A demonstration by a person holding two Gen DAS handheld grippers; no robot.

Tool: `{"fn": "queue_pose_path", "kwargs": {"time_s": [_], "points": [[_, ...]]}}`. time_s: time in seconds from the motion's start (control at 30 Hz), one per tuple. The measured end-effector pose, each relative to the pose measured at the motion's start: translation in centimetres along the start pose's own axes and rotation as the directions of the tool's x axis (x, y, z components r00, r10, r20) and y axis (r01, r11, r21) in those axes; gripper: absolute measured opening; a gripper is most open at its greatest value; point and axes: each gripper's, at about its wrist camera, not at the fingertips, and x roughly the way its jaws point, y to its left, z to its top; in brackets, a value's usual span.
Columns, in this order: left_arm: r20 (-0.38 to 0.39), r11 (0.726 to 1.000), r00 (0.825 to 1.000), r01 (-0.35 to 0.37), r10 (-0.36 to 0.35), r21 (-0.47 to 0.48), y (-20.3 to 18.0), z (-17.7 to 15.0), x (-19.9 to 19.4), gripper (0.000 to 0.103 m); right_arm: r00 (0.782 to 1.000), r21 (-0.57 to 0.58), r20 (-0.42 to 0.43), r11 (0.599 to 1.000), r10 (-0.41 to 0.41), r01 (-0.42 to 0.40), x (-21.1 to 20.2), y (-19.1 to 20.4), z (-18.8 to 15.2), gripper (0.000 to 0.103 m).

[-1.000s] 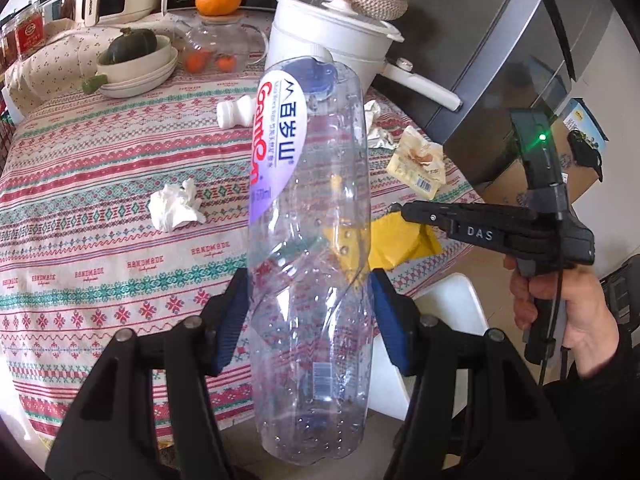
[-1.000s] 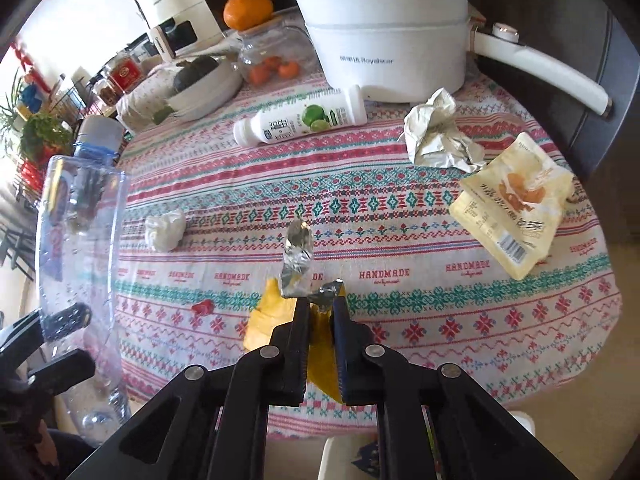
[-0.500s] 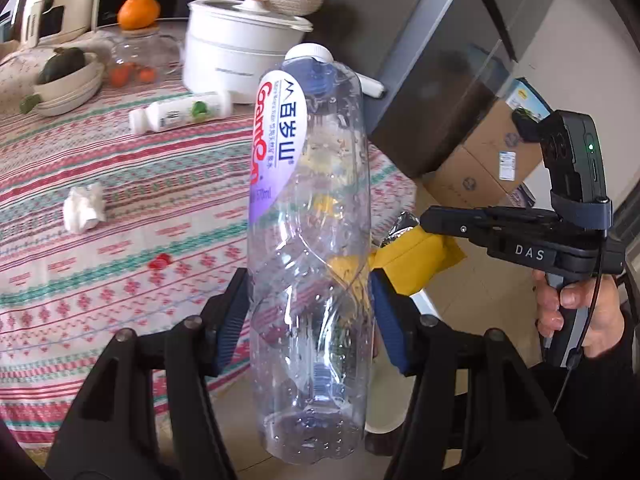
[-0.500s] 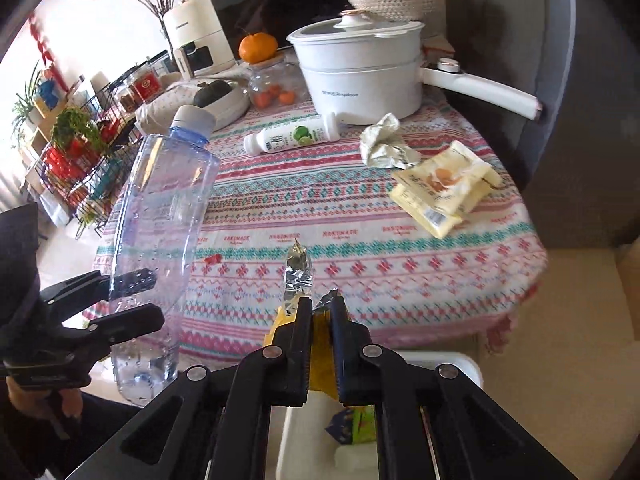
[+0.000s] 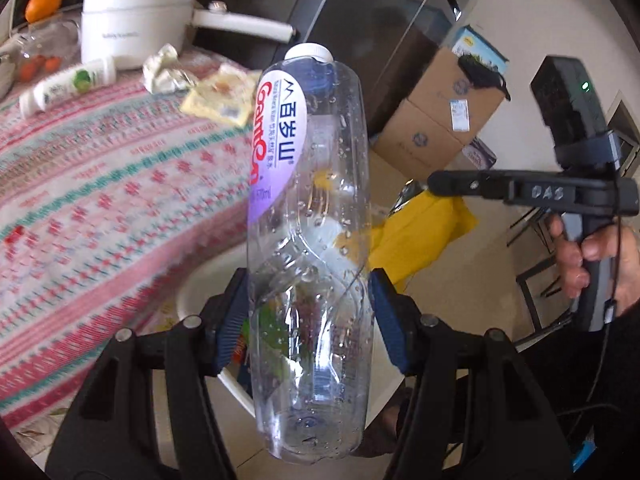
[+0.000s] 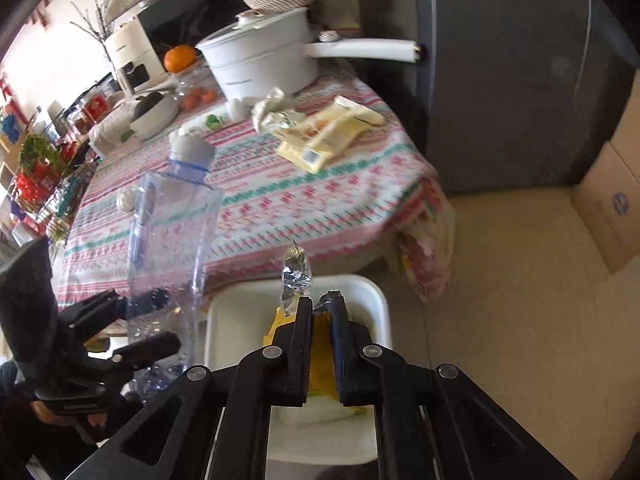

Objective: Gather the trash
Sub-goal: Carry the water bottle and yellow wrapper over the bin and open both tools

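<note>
Item: clear water bottle (image 5: pixel 308 240), clamped upright in the left gripper (image 5: pixel 308 316).
Item: yellow wrapper (image 6: pixel 320 344), pinched in the right gripper (image 6: pixel 320 320).
Both had been carried from over the table (image 6: pixel 288 196) to above the white bin (image 6: pixel 376 292); release judged next.

The white bin (image 6: pixel 378 300) sits on the floor just beside the table edge (image 6: pixel 360 240), its opening partly covered from above by the clamped yellow wrapper (image 6: pixel 320 356). The clear water bottle (image 6: pixel 168 240) crowds the bin's left side. To the right, bare beige floor (image 6: pixel 500 280) lies open up to the cardboard boxes (image 6: pixel 612 204) and the dark refrigerator (image 6: pixel 500 80).
</note>
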Motion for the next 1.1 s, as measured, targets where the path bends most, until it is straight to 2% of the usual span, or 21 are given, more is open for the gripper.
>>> {"fn": "queue_pose_path", "kwargs": {"time_s": [0.13, 0.2, 0.27, 0.33, 0.37, 0.4, 0.57, 0.8, 1.1], "points": [[-0.023, 1.0, 1.0, -0.01, 0.01, 0.018, -0.5, -0.6, 2.1, 0.062, 1.0, 0.025, -0.017, 1.0, -0.017, 0.017, 0.0, -1.9, -1.1, 0.01], [-0.06, 1.0, 0.998, 0.001, 0.001, 0.03, -0.5, -0.5, 3.1, 0.063, 0.999, 0.031, -0.025, 0.999, -0.02, 0.021, 0.0, -2.6, -1.5, 0.01], [-0.082, 0.998, 0.996, -0.035, 0.039, 0.047, -0.4, -0.8, 3.7, 0.064, 0.999, 0.032, -0.032, 0.999, -0.024, 0.025, 0.0, -2.9, -1.7, 0.01], [-0.098, 0.997, 0.994, -0.041, 0.047, 0.06, -0.6, -1.0, 3.9, 0.07, 0.999, 0.029, -0.039, 0.999, -0.025, 0.027, 0.1, -3.0, -1.9, 0.01], [-0.103, 0.997, 0.993, -0.046, 0.053, 0.067, -0.7, -1.0, 3.9, 0.077, 0.999, 0.028, -0.042, 0.999, -0.026, 0.027, 0.2, -3.1, -2.0, 0.01], [-0.109, 0.996, 0.992, -0.053, 0.061, 0.077, -0.9, -1.0, 3.8, 0.081, 0.999, 0.026, -0.046, 0.999, -0.025, 0.026, 0.3, -3.1, -2.0, 0.01], [-0.126, 0.993, 0.989, -0.071, 0.083, 0.096, -0.8, -0.9, 2.9, 0.082, 0.998, 0.01, -0.053, 1.0, -0.026, 0.027, 0.5, -2.7, -2.1, 0.01], [-0.144, 0.985, 0.979, -0.133, 0.148, 0.109, 0.4, -1.0, 1.3, 0.082, 0.997, -0.023, -0.066, 0.999, -0.025, 0.023, 0.9, -1.5, -2.1, 0.01], [-0.114, 0.969, 0.968, -0.21, 0.224, 0.127, 1.9, -1.2, -1.4, 0.086, 0.996, -0.078, -0.094, 0.997, -0.008, 0.001, 2.4, 1.5, -1.4, 0.011]]}}
